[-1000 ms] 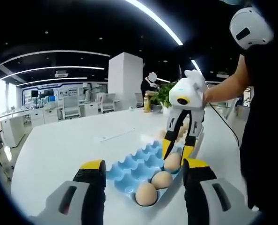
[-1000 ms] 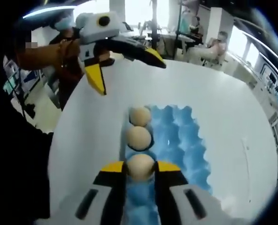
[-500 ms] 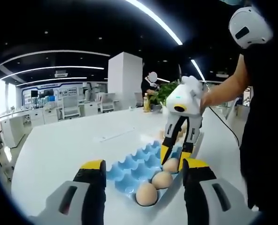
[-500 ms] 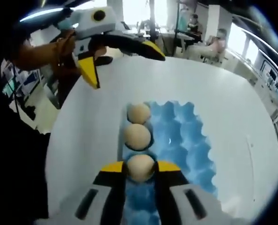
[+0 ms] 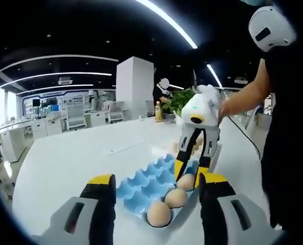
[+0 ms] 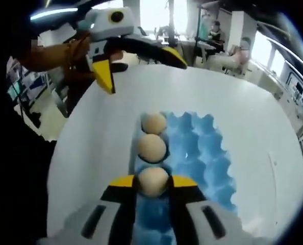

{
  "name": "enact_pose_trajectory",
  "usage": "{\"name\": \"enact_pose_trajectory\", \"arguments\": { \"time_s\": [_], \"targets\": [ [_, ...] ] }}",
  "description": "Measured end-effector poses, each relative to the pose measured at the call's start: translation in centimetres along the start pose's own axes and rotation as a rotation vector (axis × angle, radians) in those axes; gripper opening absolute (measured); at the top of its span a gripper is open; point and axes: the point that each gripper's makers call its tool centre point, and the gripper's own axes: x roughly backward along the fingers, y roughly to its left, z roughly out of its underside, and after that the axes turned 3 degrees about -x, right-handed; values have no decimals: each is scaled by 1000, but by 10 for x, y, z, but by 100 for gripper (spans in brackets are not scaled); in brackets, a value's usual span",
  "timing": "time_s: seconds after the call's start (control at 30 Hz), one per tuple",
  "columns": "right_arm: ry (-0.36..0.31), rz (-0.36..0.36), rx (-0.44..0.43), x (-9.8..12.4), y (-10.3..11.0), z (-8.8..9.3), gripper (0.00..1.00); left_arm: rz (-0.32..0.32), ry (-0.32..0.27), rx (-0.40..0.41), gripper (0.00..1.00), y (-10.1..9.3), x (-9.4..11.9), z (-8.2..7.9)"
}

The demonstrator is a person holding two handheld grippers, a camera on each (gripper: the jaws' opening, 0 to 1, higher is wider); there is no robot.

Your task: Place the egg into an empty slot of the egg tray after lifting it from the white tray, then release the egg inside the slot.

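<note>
Egg clenched in right jaws over blue tray; left jaws released, 2 eggs adjacent.

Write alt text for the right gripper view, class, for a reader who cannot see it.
The right tongs grip an egg over a blue egg tray on a white table. Two more eggs fill slots beyond; the open left tongs hover above.

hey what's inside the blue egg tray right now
Three eggs in a row along one edge of the blue egg tray: two sit free, and the third egg sits between the right gripper's jaws. Other visible slots look empty; slots beneath the gripper are hidden.
</note>
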Motion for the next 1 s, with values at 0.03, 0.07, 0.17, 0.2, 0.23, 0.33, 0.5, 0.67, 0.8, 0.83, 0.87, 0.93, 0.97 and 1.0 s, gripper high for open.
{"name": "enact_pose_trajectory", "arguments": {
  "time_s": [0.03, 0.07, 0.17, 0.2, 0.23, 0.33, 0.5, 0.67, 0.8, 0.83, 0.87, 0.93, 0.97, 1.0],
  "targets": [
    [-3, 3, -5, 1, 0, 0, 25, 2, 2, -1, 66, -1, 0, 0],
    [-11, 8, -15, 2, 0, 0, 25, 1, 2, -2, 66, -1, 0, 0],
    [-18, 11, -35, 7, -1, 4, 25, -4, 3, 0, 67, -1, 1, 1],
    [-33, 18, -29, 10, -2, 5, 25, -5, 4, -2, 67, 0, 1, 1],
    [-35, 24, -38, 11, -3, 6, 25, -4, 4, -4, 67, -1, 1, 1],
    [-40, 30, -44, 15, -5, 10, 25, -2, 2, -5, 67, 0, -1, -1],
    [-39, 54, -24, 21, -5, 18, 23, 1, 1, -6, 67, -1, -1, -1],
    [-51, 76, -50, 31, -6, 26, 22, 4, 0, -5, 67, -2, -2, -2],
    [-53, 98, -95, 41, -9, 39, 21, 9, 2, -7, 67, -4, -4, -3],
    [-55, 101, -100, 43, -9, 41, 21, 10, 2, -5, 67, -4, -4, -2],
    [-53, 107, -107, 45, -9, 45, 21, 10, 1, -4, 67, -3, -4, -2],
    [-55, 113, -119, 49, -8, 50, 21, 11, 4, -8, 67, -2, -5, -2],
    [-55, 115, -131, 52, -7, 54, 21, 11, 4, -8, 67, -2, -5, -2],
    [-53, 125, -136, 54, -7, 58, 21, 11, 2, -6, 67, -2, -5, -2]
  ]
}}
